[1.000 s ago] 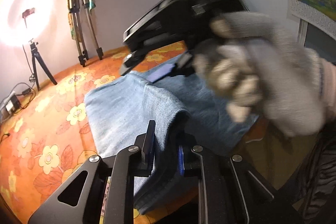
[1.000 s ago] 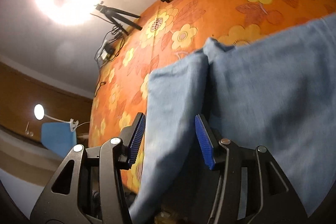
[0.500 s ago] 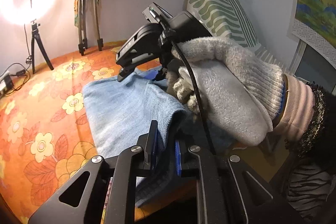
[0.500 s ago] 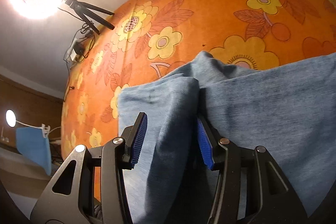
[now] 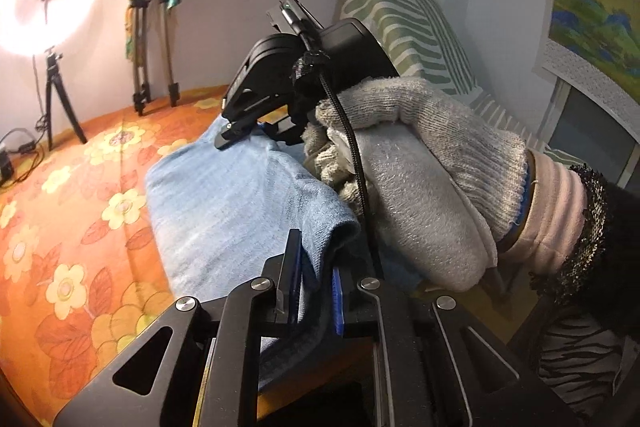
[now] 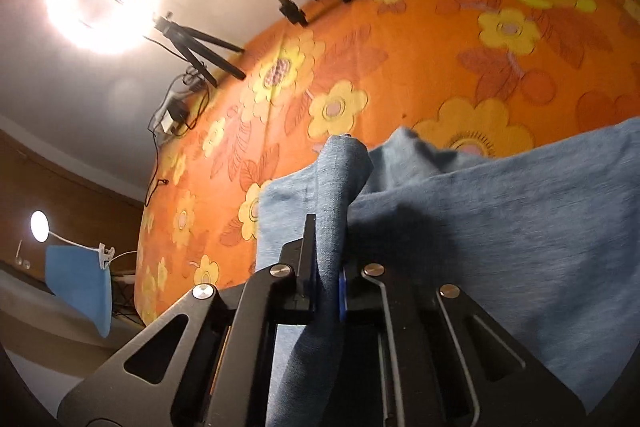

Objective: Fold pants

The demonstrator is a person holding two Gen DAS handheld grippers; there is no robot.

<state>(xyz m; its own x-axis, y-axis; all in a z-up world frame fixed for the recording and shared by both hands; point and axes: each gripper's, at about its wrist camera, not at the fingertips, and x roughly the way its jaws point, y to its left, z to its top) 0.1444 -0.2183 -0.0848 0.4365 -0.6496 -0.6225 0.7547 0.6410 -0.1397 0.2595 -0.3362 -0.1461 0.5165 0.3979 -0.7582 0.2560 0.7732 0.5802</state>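
Note:
Light blue denim pants (image 5: 224,203) lie folded on an orange flowered bedspread (image 5: 60,227). My left gripper (image 5: 316,291) is shut on a raised fold at the near edge of the pants. In the right wrist view my right gripper (image 6: 326,267) is shut on another bunched fold of the pants (image 6: 500,227), with cloth standing up between the blue pads. The right gripper also shows in the left wrist view (image 5: 244,133), held by a grey gloved hand (image 5: 420,167) at the far edge of the pants.
A ring light on a tripod (image 5: 48,7) and a second tripod (image 5: 156,27) stand at the far wall. A green striped pillow (image 5: 404,27) lies behind the hand. A cable and power adapter (image 6: 172,111) lie on the bedspread (image 6: 400,47) edge.
My right gripper has closed from open onto a fold of the pants. The left gripper has kept its hold while the view shifted slightly.

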